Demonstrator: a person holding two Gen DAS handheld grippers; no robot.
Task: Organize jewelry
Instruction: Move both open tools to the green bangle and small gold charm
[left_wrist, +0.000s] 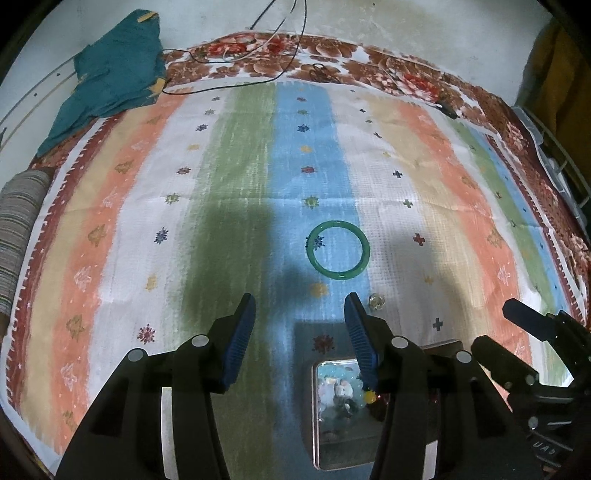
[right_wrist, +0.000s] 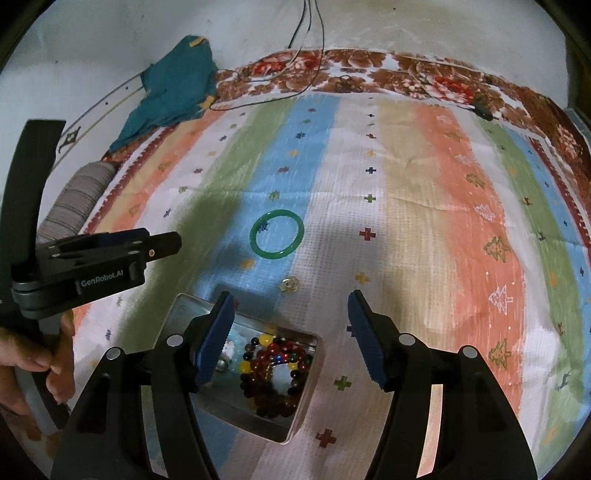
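A green bangle (left_wrist: 338, 250) lies flat on the striped cloth, also in the right wrist view (right_wrist: 277, 237). A small clear ring (left_wrist: 376, 301) lies nearer, also in the right wrist view (right_wrist: 290, 285). A square metal tin (right_wrist: 255, 363) holds several bead bracelets (right_wrist: 275, 369); it shows in the left wrist view (left_wrist: 341, 406) under the fingers. My left gripper (left_wrist: 300, 310) is open and empty, above the tin's near side. My right gripper (right_wrist: 291, 308) is open and empty, above the tin's right edge.
A striped cloth (left_wrist: 236, 192) covers a floral bedspread (left_wrist: 369, 62). A teal garment (left_wrist: 114, 74) lies at the far left. Black cables (left_wrist: 229, 70) and scissors (left_wrist: 321, 72) lie at the back. A striped roll (left_wrist: 18, 229) sits at the left edge.
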